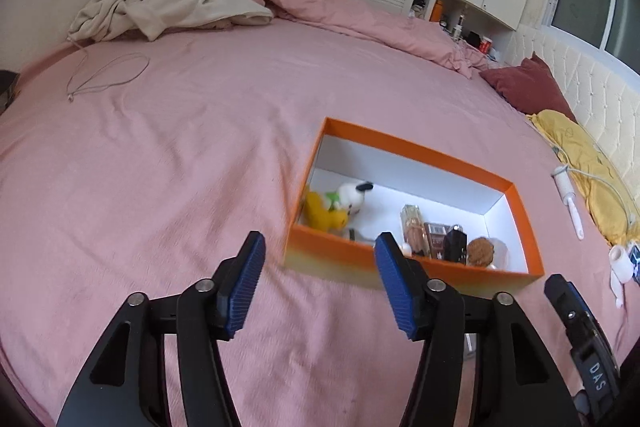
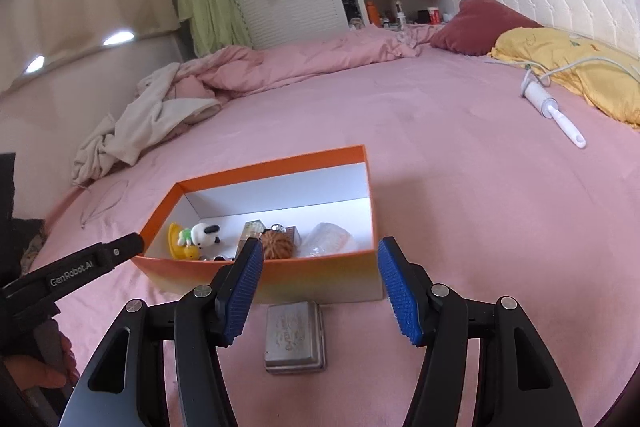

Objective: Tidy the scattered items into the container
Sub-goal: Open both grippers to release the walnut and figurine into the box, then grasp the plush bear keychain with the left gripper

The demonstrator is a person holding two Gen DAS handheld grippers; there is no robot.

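An orange box (image 1: 400, 141) with a white inside sits on the pink bed. It holds a yellow and white plush toy (image 1: 340, 205), small bottles (image 1: 412, 227), a black bottle (image 1: 456, 245) and a brown ball (image 1: 480, 251). My left gripper (image 1: 320, 247) is open and empty, hovering just before the box's near left corner. In the right wrist view the same box (image 2: 272, 163) lies ahead. A flat silver tin (image 2: 295, 335) rests on the sheet right in front of it. My right gripper (image 2: 320, 255) is open above the tin, not touching it.
A lint roller (image 2: 552, 111) lies right of the box, near a yellow pillow (image 2: 572, 67) and a maroon pillow (image 2: 480, 23). Crumpled duvet and cream cloth (image 2: 152, 115) pile up at the far left. A thin cable (image 1: 104, 75) loops on the sheet. A hand (image 2: 44, 367) holds the left tool.
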